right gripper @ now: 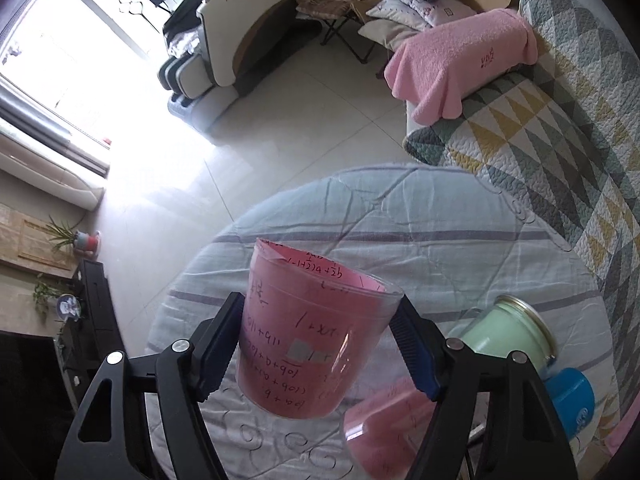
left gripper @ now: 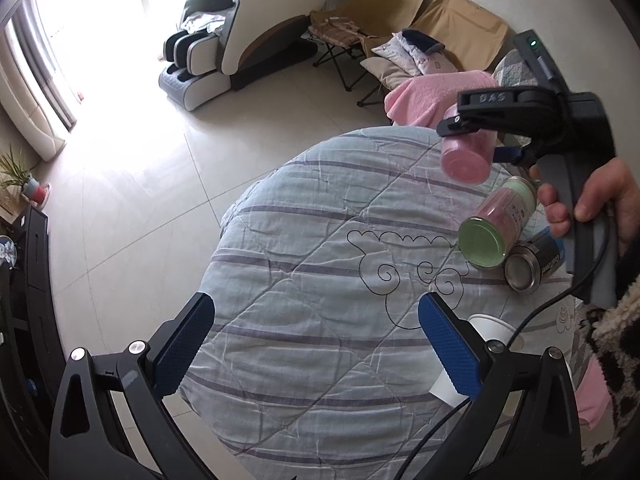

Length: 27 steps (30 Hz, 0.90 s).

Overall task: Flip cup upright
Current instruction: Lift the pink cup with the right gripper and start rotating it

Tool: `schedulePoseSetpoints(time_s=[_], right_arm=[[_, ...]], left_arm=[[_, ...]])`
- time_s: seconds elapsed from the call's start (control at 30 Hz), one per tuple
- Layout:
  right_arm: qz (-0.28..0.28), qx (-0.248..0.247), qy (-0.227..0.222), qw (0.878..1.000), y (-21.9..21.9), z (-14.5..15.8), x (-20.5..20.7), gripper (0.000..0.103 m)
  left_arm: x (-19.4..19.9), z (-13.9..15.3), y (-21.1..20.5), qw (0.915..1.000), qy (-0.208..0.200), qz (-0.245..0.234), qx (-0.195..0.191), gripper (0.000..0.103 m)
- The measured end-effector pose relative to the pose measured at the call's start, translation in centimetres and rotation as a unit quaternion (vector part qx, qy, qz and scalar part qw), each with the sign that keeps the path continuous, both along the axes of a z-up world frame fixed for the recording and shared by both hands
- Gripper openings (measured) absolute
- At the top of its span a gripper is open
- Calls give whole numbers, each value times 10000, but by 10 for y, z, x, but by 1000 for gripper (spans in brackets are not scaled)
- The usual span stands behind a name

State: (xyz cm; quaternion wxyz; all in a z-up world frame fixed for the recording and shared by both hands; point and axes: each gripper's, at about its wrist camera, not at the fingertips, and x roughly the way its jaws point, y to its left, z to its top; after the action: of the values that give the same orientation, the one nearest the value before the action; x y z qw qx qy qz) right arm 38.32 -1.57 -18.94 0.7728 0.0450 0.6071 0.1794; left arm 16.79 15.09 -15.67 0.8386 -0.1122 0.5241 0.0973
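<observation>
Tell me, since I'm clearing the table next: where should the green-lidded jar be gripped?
Grip the green-lidded jar mid-body, coming from above and squeezing across its round sides: it lies on its side, and the dark can crowds its lid end.

Green can, pink towel

The white paper cup is largely hidden behind the left gripper's right finger. Beside it, the blue can is partly covered by the right gripper's handle. A second pink cup is blurred and half-hidden behind the right gripper.
</observation>
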Motion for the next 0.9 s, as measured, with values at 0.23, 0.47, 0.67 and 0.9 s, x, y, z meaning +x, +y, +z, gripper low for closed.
schedulePoseSetpoints(time_s=[0.23,0.47,0.67,0.9], right_arm=[[95,338,-360,9987,-25,70,-56,74],[358,181,-264,9988,-57,96,-170,74],[679,-40,306,9972,-79,59,-242,74],[940,-357,680,9926,-93,-8,-289,74]], left_arm=[[-18,24,-9,9994,-198,-252,88,103],[-63,43,-30,9979,-288,-534,241,103],[-111,33,-57,9983,-176,-428,360,103],[-157,13,-94,9991,4,-226,357,103]])
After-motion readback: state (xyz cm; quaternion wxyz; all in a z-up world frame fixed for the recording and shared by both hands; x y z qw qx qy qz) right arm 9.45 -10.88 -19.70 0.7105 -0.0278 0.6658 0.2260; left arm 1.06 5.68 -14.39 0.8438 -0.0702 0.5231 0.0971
